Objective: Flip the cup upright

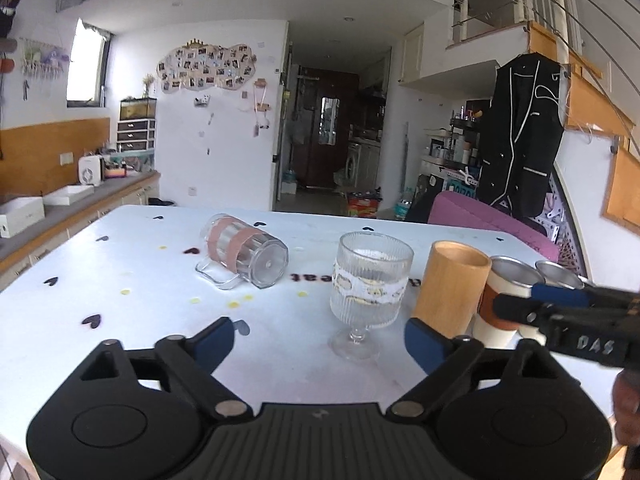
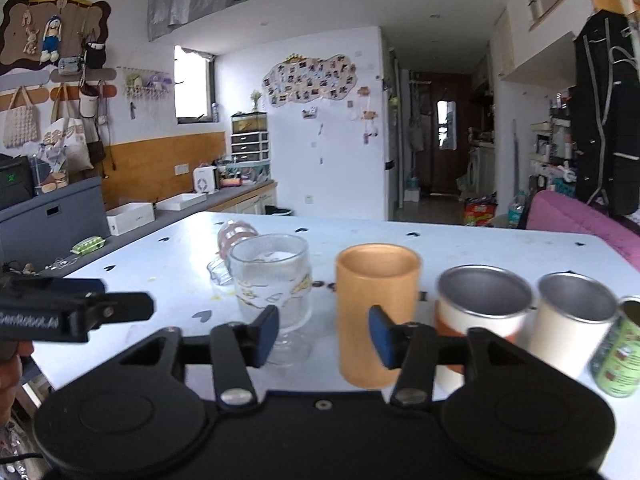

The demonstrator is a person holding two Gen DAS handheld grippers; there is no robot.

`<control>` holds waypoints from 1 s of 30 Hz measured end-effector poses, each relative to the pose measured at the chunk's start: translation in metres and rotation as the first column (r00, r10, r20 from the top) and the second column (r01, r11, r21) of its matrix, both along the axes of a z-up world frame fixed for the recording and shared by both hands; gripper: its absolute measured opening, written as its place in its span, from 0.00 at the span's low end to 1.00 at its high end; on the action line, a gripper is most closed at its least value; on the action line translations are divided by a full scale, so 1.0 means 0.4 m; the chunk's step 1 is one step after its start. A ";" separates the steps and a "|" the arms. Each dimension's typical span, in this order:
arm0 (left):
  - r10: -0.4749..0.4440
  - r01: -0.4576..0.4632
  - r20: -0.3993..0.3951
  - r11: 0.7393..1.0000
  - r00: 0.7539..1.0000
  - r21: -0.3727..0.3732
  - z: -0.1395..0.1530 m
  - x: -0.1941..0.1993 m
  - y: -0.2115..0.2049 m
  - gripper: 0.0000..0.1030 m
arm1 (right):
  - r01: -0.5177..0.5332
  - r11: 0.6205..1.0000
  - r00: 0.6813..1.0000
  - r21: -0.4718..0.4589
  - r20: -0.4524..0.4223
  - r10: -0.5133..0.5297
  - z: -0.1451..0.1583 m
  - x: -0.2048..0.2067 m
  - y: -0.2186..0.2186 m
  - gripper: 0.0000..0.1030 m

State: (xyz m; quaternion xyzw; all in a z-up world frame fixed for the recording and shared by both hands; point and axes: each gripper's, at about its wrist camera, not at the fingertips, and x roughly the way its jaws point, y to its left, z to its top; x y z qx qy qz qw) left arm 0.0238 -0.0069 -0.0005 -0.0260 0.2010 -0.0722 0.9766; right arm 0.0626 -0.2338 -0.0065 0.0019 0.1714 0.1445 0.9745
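A clear glass mug (image 1: 242, 252) with pink bands lies on its side on the white table (image 1: 120, 280), handle down, base toward me. In the right wrist view it (image 2: 236, 236) shows partly behind the goblet. My left gripper (image 1: 320, 340) is open and empty, low over the table in front of the mug and the goblet. My right gripper (image 2: 323, 334) is open and empty, just in front of the wooden cup (image 2: 376, 312); it also shows in the left wrist view (image 1: 560, 300) at the right.
A ribbed stemmed goblet (image 1: 370, 292) stands upright mid-table. To its right stand the wooden cup (image 1: 450, 292), two metal mugs (image 2: 480, 320) (image 2: 572, 332) and a green can (image 2: 620, 356). A counter (image 1: 60, 208) runs along the left; a pink seat (image 1: 488, 220) is behind the table.
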 end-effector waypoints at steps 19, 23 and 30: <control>0.053 -0.054 0.018 0.998 0.998 0.022 -0.006 -0.054 -0.001 1.00 | 0.113 0.992 0.992 -0.047 0.056 -0.110 0.015 -0.097 -0.051 1.00; 0.051 -0.051 0.022 0.998 0.998 0.023 -0.005 -0.057 -0.001 1.00 | 0.117 0.992 0.992 -0.043 0.056 -0.114 0.014 -0.095 -0.052 1.00; 0.051 -0.052 0.024 0.998 0.998 0.025 -0.005 -0.057 -0.004 1.00 | 0.122 0.991 0.992 -0.047 0.051 -0.119 0.010 -0.095 -0.050 1.00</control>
